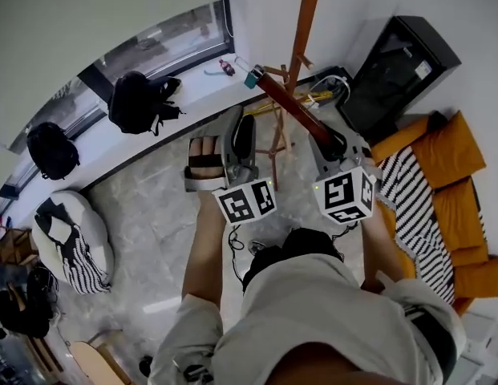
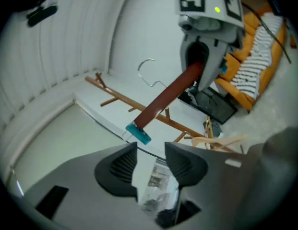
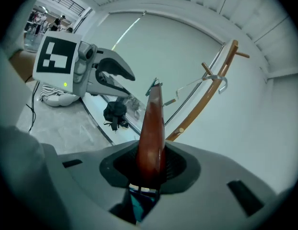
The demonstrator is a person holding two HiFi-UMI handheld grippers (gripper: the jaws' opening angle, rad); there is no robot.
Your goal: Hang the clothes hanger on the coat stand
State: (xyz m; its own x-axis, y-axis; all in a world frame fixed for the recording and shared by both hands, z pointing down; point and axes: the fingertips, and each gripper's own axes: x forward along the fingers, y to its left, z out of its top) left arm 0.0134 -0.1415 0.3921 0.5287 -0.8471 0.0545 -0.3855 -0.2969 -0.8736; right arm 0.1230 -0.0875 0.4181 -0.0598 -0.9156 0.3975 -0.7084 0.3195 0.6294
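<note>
- Clothes hanger (image 1: pixel 301 115) (image 2: pixel 168 97) (image 3: pixel 151 133), reddish-brown wood with a teal clip at its far end, slanted toward the tall orange-brown wooden coat stand (image 1: pixel 303 22) (image 2: pixel 132 101) (image 3: pixel 206 99). Its wire hook (image 2: pixel 148 71) (image 3: pixel 216 79) lay by an upper peg; contact could not be told.
- Right gripper (image 1: pixel 333 147) (image 3: pixel 149 164) was clamped on the hanger's near end.
- Left gripper (image 1: pixel 232 147) (image 2: pixel 151 159) stood left of the stand's legs, jaws apart and empty.
- White window ledge (image 1: pixel 192 91) ran behind the stand, and a black cabinet (image 1: pixel 397 66) crowded its right.
- Bare grey floor (image 1: pixel 152 207) lay open on its left.

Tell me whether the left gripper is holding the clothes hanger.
No: the left gripper has its jaws apart and empty, while the clothes hanger is clamped in the right gripper.
</note>
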